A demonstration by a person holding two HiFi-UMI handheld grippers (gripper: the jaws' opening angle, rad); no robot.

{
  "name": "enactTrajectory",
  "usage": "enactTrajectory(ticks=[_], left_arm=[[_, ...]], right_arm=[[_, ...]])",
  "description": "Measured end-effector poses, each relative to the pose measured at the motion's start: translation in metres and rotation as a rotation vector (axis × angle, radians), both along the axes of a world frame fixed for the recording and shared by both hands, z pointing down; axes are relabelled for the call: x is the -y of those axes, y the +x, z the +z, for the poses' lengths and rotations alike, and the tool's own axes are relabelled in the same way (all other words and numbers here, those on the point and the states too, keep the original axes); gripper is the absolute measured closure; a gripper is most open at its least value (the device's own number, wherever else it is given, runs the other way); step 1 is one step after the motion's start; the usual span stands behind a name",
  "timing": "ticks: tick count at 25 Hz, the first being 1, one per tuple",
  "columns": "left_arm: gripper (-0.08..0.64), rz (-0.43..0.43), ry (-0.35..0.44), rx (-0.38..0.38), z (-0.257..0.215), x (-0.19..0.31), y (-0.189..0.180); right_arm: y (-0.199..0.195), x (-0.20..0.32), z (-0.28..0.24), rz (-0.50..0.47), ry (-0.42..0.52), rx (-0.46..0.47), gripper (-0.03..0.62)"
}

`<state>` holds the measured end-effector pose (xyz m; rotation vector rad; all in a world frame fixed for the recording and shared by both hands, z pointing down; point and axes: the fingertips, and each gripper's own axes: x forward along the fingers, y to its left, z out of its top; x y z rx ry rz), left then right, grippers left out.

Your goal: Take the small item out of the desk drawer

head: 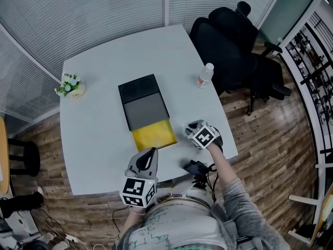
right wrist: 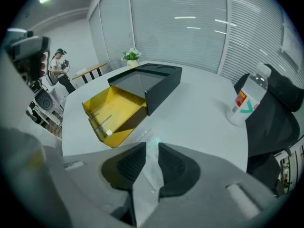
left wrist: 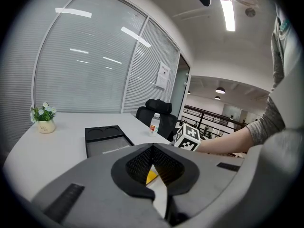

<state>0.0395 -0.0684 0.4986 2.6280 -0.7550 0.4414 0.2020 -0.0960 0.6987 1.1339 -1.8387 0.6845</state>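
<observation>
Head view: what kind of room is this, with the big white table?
Most likely an office meeting room. There is a white table, a black swivel chair beside it, and blinds along the walls.

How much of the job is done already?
The yellow plastic drawer of the black desk box is pulled open. The right claw pinches a small clear plastic packet, already outside the drawer. Still to do: probably setting it on the white table.
</observation>
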Motion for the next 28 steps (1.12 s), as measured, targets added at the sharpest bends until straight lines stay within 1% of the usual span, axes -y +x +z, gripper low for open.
enactTrajectory(ticks=[3,8,10,12,13,16,18,24,28], left_arm=[[0.563,0.003,0.005,0.002,0.0,0.001,-0.003],[0.563,0.006,0.011,0.001,-0.002,0.002,-0.007],[0.561,0.006,0.011,-0.002,-0.002,0.003,-0.008],[0.561,0.006,0.011,-0.004,-0.003,0.003,-0.009],[0.563,0.005,0.011,-0.006,-0.004,0.004,-0.01],[0.563,0.005,0.012,-0.009,-0.005,0.006,-0.012],[0.561,0.006,0.011,-0.011,-0.005,0.008,-0.013],[0.561,0.002,0.018,-0.027,-0.008,0.013,-0.014],[0.561,0.001,0.03,-0.036,-0.011,0.014,-0.014]], right_arm=[[-0.005,-0.003,-0.018,-0.015,0.023,0.012,0.505],[-0.013,-0.008,-0.036,-0.056,0.052,0.027,0.505],[-0.016,-0.01,-0.042,-0.066,0.057,0.026,0.506],[-0.019,-0.012,-0.05,-0.077,0.07,0.023,0.522],[-0.02,-0.013,-0.056,-0.078,0.081,0.024,0.525],[-0.026,-0.011,-0.076,-0.065,0.128,0.044,0.588],[-0.034,-0.011,-0.088,-0.068,0.156,0.062,0.588],[-0.062,-0.014,-0.123,-0.128,0.224,0.067,0.589],[-0.077,-0.016,-0.148,-0.148,0.309,0.055,0.589]])
